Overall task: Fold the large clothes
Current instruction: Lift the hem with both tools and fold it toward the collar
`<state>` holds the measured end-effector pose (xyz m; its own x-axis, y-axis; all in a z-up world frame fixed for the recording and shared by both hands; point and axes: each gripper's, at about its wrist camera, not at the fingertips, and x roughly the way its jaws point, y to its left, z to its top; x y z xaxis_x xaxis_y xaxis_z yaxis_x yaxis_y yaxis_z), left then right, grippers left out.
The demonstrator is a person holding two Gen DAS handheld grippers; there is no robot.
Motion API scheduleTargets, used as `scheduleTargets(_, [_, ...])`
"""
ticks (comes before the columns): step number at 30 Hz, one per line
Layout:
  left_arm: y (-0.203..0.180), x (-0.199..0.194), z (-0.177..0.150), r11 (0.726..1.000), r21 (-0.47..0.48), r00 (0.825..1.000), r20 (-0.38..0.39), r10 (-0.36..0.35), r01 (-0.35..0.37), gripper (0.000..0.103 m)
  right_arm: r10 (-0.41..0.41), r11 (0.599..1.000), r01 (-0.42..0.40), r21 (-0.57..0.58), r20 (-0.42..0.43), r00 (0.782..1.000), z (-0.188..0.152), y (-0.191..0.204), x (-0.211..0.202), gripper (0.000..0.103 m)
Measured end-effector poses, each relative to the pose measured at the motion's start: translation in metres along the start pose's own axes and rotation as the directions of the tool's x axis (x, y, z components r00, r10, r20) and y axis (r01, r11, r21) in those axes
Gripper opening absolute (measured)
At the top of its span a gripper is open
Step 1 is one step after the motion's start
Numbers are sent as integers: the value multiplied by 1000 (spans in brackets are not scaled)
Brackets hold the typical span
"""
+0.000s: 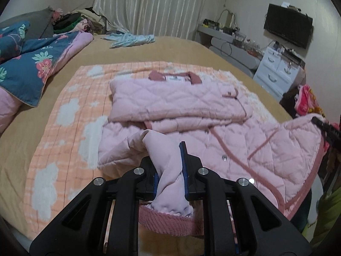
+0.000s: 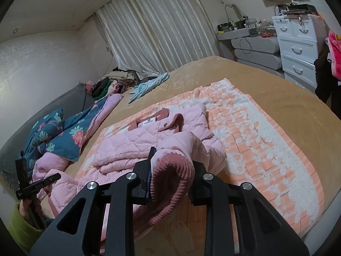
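Now both grippers (image 1: pixel 170 170) on jacket (image 1: pixel 177 98)

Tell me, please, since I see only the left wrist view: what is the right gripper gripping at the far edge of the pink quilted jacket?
Observer: The right gripper is shut on the dark pink ribbed cuff of the pink quilted jacket.
Operator: Is that sleeve lying flat on the bed?
Observer: No, the sleeve arches up off the jacket body to the jaws, and the cuff droops over them.
Operator: What lies beyond the jacket on that side?
Observer: Only the orange-and-white checked blanket, with nothing on that part of it.
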<state>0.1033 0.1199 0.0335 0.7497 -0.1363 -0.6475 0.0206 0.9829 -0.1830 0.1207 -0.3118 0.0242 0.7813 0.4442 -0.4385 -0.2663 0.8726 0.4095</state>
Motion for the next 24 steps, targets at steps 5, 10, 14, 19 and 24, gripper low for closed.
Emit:
scheduleTargets(5, [4,0,17,1000,-12,999,35,-6,6,9,-2,999,2,45,10,1000,12,-5,6,23])
scheduleTargets(10, [10,2,24,1000,-27,999,42,-10,11,9,-4,997,2,78,22,1000,16,-8,9,23])
scheduleTargets(14, [12,1,28,999,-33,999,52,-9,11,9,-10,994,7,108,28,1000,16,-14,10,23])
scheduleTargets(19, [20,1,35,998,-58,998,64,-7,10,9,-24,991,19,130,35,999,20,-16,11,23])
scheduleTargets(24, [26,-1,45,997,-75,997,82,-2,8,9,-32,992,26,126,47,998,30,-14,12,23])
